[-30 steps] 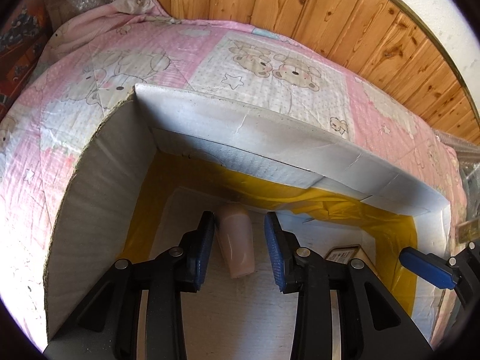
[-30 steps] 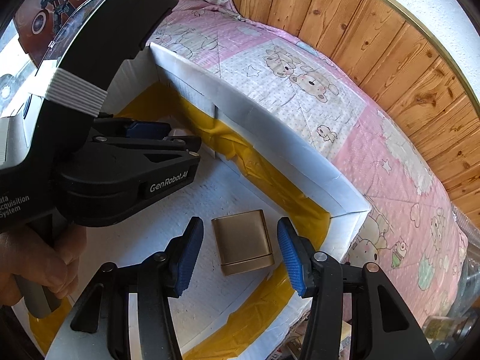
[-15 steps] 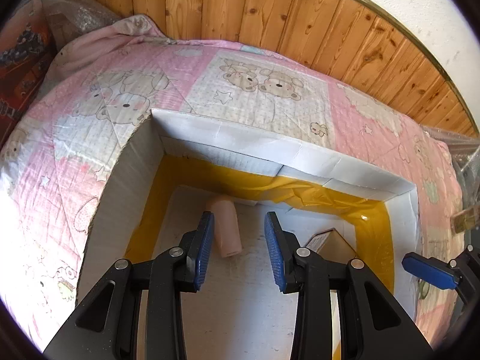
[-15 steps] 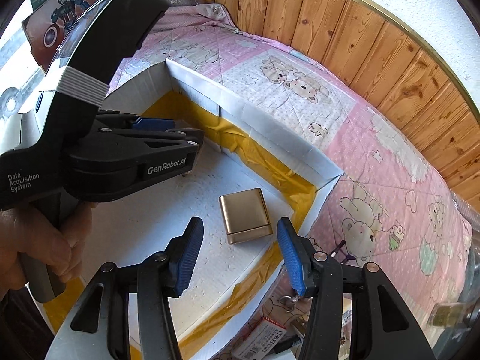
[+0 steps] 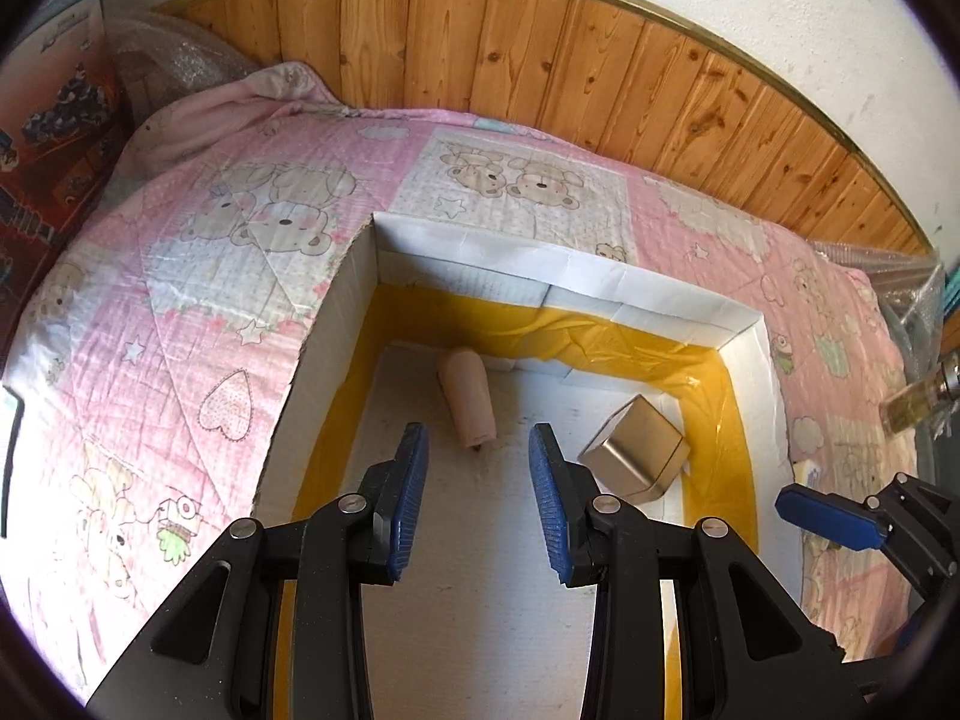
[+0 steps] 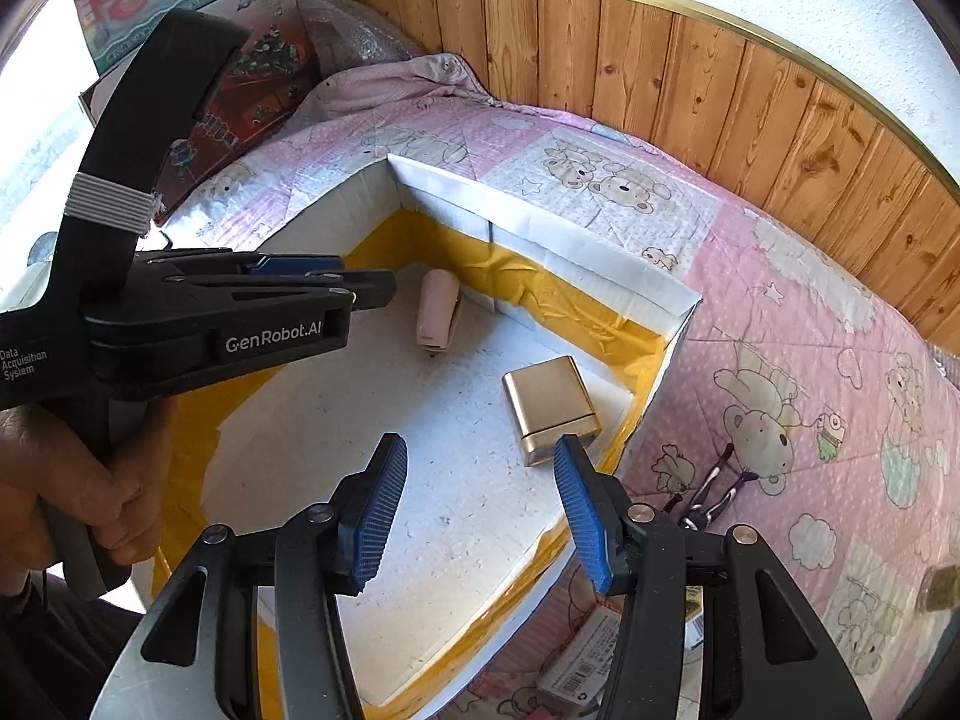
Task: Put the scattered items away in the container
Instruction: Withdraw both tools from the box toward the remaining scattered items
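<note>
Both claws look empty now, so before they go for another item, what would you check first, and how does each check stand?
1. Left gripper empty and open: ok.
2. Right gripper empty and open: ok.
3. Pink tube resting on the box floor, clear of both grippers: ok.
4. Gold case inside the white box, near its right wall: ok.
5. Items left outside: not ok. A purple-and-black cord lies on the pink quilt, and a printed packet lies beside the box.
6. Whether the cord is tangled or caught on the quilt: cannot tell.
</note>
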Demonstrator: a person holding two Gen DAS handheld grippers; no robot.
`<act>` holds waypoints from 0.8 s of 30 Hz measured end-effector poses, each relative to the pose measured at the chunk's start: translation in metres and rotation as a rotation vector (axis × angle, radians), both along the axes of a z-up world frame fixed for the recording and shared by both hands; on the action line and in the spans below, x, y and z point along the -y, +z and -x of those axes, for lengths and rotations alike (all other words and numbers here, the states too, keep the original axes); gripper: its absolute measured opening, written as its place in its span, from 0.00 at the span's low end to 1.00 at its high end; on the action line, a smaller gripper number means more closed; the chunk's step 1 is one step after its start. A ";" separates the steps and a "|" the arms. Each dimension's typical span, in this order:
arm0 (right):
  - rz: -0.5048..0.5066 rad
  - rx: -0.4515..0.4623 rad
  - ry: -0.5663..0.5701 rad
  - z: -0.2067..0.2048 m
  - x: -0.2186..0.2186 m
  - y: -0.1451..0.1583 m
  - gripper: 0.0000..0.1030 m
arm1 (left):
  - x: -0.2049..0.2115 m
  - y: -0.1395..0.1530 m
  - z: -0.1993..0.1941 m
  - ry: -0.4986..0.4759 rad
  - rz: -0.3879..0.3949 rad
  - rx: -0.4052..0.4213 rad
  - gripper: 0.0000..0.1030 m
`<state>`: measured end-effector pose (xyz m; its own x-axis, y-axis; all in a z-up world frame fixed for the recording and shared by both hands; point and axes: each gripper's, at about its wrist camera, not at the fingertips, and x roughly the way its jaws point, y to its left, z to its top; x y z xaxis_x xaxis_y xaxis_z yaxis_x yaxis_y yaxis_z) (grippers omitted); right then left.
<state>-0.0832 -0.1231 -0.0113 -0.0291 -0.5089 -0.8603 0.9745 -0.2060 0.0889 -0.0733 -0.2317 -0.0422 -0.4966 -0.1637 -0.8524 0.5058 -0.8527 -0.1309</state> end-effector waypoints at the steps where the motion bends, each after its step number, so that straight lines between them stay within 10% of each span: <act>1: 0.014 -0.001 0.001 -0.004 -0.004 0.002 0.51 | 0.000 0.002 -0.005 0.002 0.003 -0.002 0.36; 24: 0.260 0.101 0.022 -0.035 -0.072 0.048 0.43 | -0.034 0.034 -0.063 -0.041 0.023 -0.044 0.36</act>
